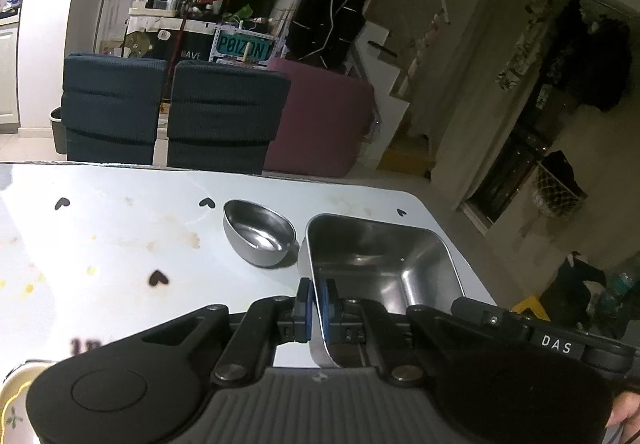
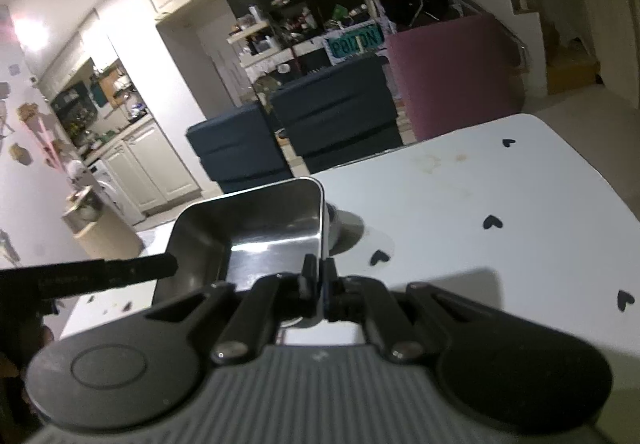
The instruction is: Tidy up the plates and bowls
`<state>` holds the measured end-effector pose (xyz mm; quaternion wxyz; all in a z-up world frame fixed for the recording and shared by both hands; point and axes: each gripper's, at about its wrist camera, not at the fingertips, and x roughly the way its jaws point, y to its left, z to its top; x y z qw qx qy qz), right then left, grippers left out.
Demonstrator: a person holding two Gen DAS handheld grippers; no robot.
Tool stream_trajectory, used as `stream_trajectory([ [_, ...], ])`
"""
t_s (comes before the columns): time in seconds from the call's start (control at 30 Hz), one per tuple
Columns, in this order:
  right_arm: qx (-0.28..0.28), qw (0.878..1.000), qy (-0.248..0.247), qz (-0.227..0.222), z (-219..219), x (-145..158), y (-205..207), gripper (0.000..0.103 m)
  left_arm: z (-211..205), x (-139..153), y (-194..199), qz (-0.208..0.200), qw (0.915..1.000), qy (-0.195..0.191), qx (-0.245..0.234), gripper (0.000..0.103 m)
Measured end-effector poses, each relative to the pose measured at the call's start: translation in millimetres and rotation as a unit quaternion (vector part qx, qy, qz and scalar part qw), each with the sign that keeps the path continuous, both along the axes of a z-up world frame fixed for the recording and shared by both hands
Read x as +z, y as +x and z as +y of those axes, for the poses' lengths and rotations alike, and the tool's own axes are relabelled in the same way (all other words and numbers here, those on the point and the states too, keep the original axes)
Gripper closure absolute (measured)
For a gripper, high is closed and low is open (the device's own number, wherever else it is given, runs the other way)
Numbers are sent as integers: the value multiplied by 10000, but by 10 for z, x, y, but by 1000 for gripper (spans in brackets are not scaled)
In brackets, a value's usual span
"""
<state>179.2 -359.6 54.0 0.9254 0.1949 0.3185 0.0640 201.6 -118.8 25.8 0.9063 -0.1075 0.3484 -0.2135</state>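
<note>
A square steel pan (image 1: pixel 380 256) hangs tilted above the white table (image 1: pixel 120 228). My left gripper (image 1: pixel 317 290) is shut on its left wall, blue pads on either side of the rim. In the right wrist view the same pan (image 2: pixel 248 228) has my right gripper (image 2: pixel 319 268) shut on its right wall. Each gripper shows at the edge of the other's view. A small oval steel bowl (image 1: pixel 260 240) stands on the table just left of the pan; only a sliver of the bowl (image 2: pixel 334 224) shows behind the pan in the right wrist view.
The table (image 2: pixel 480 183) has black heart marks and stains, and its rounded far corner is near the pan. Two dark blue chairs (image 1: pixel 172 111) and a pink block (image 1: pixel 324 119) stand behind it. A patterned plate rim (image 1: pixel 12 404) shows at lower left.
</note>
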Motion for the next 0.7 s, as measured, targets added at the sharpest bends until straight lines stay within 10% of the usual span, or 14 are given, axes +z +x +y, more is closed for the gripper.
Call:
stream_trajectory([
  [0.7, 252, 9942, -730, 753, 315, -348, -412, 99, 11, -699, -407, 780, 9959, 423, -186, 97],
])
